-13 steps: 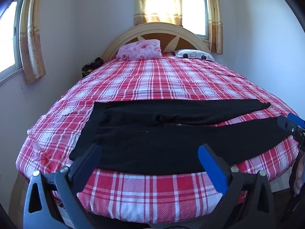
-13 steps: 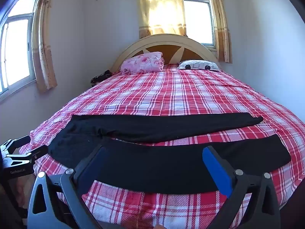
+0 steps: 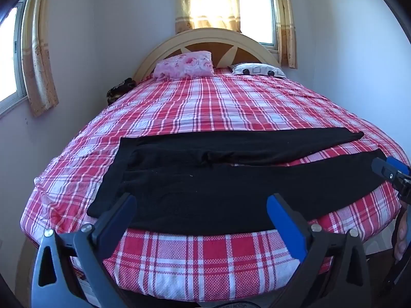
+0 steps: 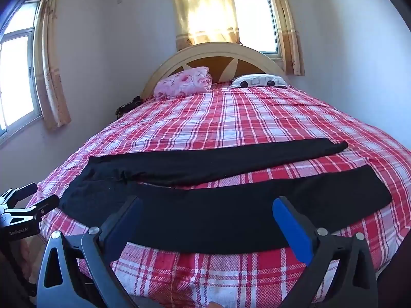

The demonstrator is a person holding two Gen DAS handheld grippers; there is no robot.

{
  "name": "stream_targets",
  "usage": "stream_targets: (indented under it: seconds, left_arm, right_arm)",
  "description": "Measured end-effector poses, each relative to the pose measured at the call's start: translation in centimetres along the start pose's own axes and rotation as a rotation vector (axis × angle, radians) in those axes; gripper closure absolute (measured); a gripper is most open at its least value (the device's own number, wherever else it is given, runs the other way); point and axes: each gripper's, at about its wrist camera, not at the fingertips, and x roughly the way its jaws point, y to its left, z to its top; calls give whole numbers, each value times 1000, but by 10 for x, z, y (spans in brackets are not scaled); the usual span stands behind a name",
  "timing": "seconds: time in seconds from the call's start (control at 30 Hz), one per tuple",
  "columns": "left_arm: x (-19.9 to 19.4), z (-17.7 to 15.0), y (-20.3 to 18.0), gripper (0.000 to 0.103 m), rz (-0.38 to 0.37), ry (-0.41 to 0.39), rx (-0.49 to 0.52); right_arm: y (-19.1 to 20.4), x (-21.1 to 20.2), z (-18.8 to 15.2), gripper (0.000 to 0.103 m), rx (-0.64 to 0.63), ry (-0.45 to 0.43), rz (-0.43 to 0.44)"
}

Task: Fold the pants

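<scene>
Pants (image 3: 218,182): black, laid flat across the foot of the bed (image 3: 205,110), waistband to my left, legs splayed apart to my right; the near leg runs along the bed's front edge.
Left gripper (image 3: 200,213): I hold it spread wide, gripping nothing, short of the near leg's seat end.
Right gripper (image 4: 205,215): likewise parted and empty, before the near leg's middle.
Handling, as I judge it: thin, soft knit, light and limp; it will sag and drape when lifted, and may drag on the plaid cover.
Where I would take hold: the waistband corner (image 4: 72,195) with the left, the near hem (image 4: 380,187) with the right, to carry that leg onto the far one (image 4: 231,159).
</scene>
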Motion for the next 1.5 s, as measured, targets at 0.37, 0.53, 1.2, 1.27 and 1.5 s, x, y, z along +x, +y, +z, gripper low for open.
stream_targets:
  seconds: [0.37, 0.53, 1.2, 1.27, 1.5]
  left_arm:
    - [5, -3, 11, 0, -10, 14, -19]
    - [2, -3, 11, 0, -9, 3, -21]
    - [5, -7, 16, 0, -5, 7, -39]
    - [5, -7, 17, 0, -4, 7, -39]
    - [5, -8, 18, 0, -3, 9, -43]
  right_arm:
    - [9, 13, -9, 1, -32, 45, -10]
    - [11, 9, -7, 1, -38, 35, -16]
    - [16, 11, -10, 1, -48, 40, -10]
    - [16, 12, -10, 1, -50, 41, -10]
    - [17, 12, -11, 1, -50, 44, -7]
